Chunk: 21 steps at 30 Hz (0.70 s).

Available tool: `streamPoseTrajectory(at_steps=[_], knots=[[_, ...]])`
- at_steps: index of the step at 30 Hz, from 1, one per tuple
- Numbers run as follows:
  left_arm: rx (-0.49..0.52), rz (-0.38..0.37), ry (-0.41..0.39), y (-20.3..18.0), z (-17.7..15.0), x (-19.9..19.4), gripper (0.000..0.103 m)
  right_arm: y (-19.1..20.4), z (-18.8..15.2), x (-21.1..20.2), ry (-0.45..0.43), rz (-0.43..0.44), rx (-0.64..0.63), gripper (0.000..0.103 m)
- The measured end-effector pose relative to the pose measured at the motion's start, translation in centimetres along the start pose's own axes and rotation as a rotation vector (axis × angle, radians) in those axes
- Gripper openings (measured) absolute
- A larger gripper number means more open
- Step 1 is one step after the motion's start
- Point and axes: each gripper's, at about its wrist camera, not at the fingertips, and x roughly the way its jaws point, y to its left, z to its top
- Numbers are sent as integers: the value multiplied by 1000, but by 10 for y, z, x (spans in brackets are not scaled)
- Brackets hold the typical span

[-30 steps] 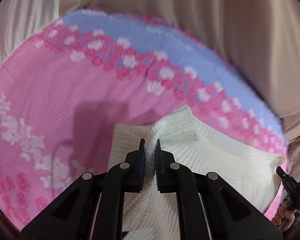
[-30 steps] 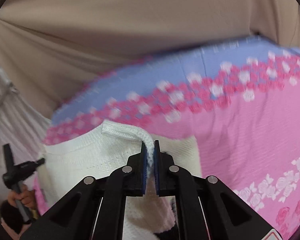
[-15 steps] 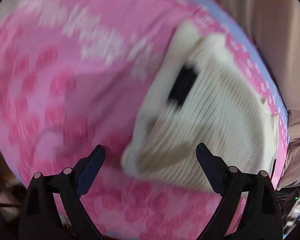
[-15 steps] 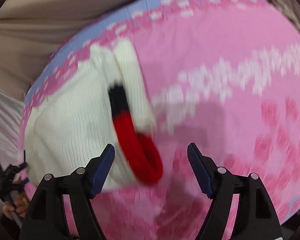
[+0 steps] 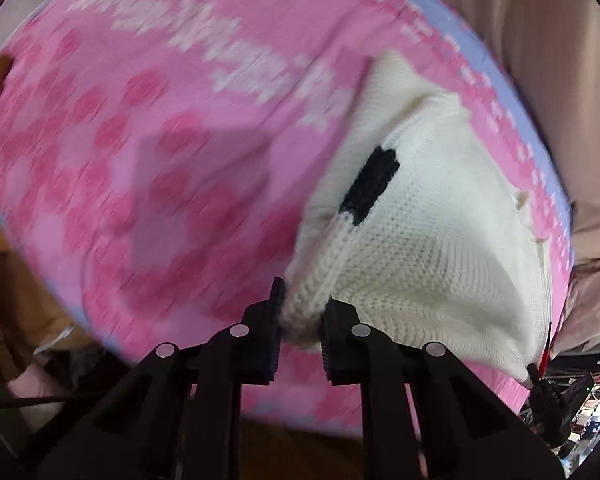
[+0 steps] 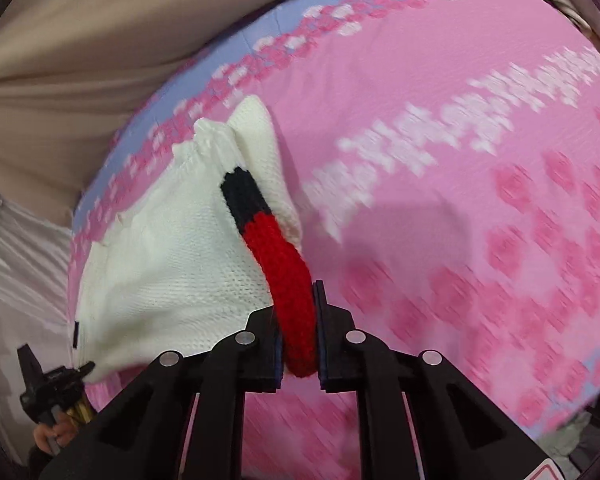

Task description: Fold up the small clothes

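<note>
A small cream knitted sweater with a black patch lies on a pink flowered blanket. My left gripper is shut on a ribbed cream edge of the sweater at its near corner. In the right wrist view the sweater shows a black and red knitted band. My right gripper is shut on the red end of that band. The other gripper shows at the lower left of the right wrist view, at the sweater's far corner.
The blanket has a lilac border and covers a raised surface. Beige cloth hangs behind it. Clutter lies below the blanket's near edge in the left wrist view.
One second ago both grippers held the sweater's edge. Half a second ago both were open and pulled back. Now each has shut on the near side of the sweater again.
</note>
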Motion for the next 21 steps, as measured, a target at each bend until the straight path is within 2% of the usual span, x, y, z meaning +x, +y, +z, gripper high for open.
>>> streamPoseTrajectory(at_steps=[3,6,8,11,12,13,14,15,18,20,21], knots=[[-8,42,87,19,-36,12,15,-30,-47,-10,95,-63,-16,10],[16,64,90,15,-55,21,20,-51,-84,0,178,-69,-12,12],[25,79,34,3,-54,9,26,-50,-92,3,195,-84,-26,27],[77,30,-117,-23,-39,-27,54,-35,-73,-18,91,-144,-69,39],[99,12,-182,-37,-29,-38,71,-27,-63,-30,25,-162,-95,44],[114,0,-221,-45,-22,-43,83,-19,-51,-39,-40,-167,-118,59],[133,-19,-259,-60,-11,-45,86,-9,-38,-43,-87,-155,-137,67],[159,-51,-270,-75,0,-39,89,0,-26,-41,-106,-139,-154,67],[206,-68,-234,-107,26,-1,89,33,0,-7,-73,-81,-228,69],[240,-57,-206,-119,36,24,83,55,12,26,-57,-115,-286,69],[283,-62,-190,-127,39,39,54,64,17,48,-42,-141,-303,69]])
